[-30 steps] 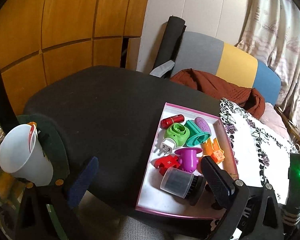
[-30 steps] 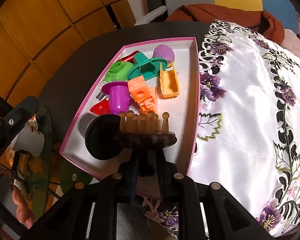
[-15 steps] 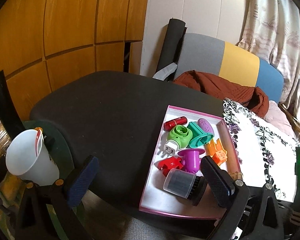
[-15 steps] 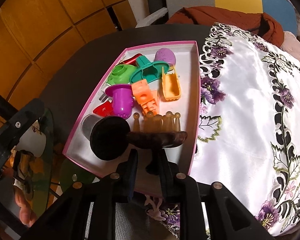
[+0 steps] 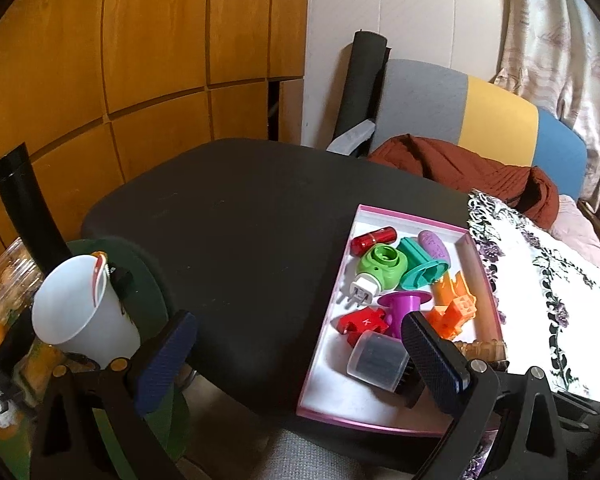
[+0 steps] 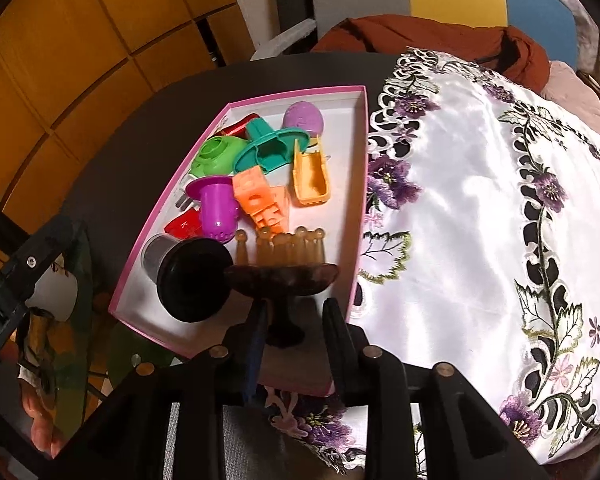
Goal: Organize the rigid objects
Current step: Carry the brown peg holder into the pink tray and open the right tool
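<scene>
Having just been opening, the right gripper (image 6: 296, 316) stands narrowly parted around the wooden massage comb's (image 6: 282, 264) stem, which rests in the pink-rimmed tray (image 6: 360, 152). The left gripper (image 5: 296, 356) gapes wide, empty, above the black table (image 5: 240, 220).

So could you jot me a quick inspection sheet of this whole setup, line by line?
Surface: dark round table, with a white embroidered cloth over its right part.
Job's things: pink-rimmed tray holding colourful plastic pieces, a black brush in a clear cap and a wooden massager.
Clutter: white cup beside the table; brown jacket behind it.
Tongs: left tongs open, empty; right tongs have just been opening, the massager's stem between them, pads off it.
Cables: nothing seen.
Surroundings: wooden panels, a colour-block chair, curtain.
</scene>
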`<state>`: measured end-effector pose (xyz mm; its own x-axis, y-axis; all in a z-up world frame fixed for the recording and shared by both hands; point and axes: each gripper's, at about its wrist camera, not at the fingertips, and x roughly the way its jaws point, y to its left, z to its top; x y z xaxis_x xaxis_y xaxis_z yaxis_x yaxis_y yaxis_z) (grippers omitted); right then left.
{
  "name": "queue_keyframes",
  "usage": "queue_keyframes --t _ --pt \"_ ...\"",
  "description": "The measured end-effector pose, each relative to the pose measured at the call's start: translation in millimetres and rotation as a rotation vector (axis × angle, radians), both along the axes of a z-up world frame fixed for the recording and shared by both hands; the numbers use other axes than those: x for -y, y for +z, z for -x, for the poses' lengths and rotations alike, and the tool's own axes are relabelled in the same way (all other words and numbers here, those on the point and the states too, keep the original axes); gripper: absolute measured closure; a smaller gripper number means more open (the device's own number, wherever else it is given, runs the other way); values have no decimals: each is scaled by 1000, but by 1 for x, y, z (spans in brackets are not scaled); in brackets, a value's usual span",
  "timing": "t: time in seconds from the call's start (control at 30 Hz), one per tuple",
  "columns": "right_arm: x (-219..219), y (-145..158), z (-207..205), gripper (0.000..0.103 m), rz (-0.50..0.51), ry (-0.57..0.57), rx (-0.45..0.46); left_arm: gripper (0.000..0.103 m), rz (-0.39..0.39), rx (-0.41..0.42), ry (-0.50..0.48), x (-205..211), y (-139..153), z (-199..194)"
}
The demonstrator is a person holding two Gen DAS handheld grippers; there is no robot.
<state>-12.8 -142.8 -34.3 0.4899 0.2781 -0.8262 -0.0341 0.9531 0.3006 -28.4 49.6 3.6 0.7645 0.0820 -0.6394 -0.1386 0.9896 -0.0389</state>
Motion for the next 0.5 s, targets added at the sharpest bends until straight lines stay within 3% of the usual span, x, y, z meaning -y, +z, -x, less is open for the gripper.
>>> queue_keyframes --t 0.3,0.5 --pt "-4 8 4 73 72 -6 42 0 -72 12 42 2 4 3" --pt "-7 25 7 69 163 -33 123 0 -87 -19 54 2 2 2"
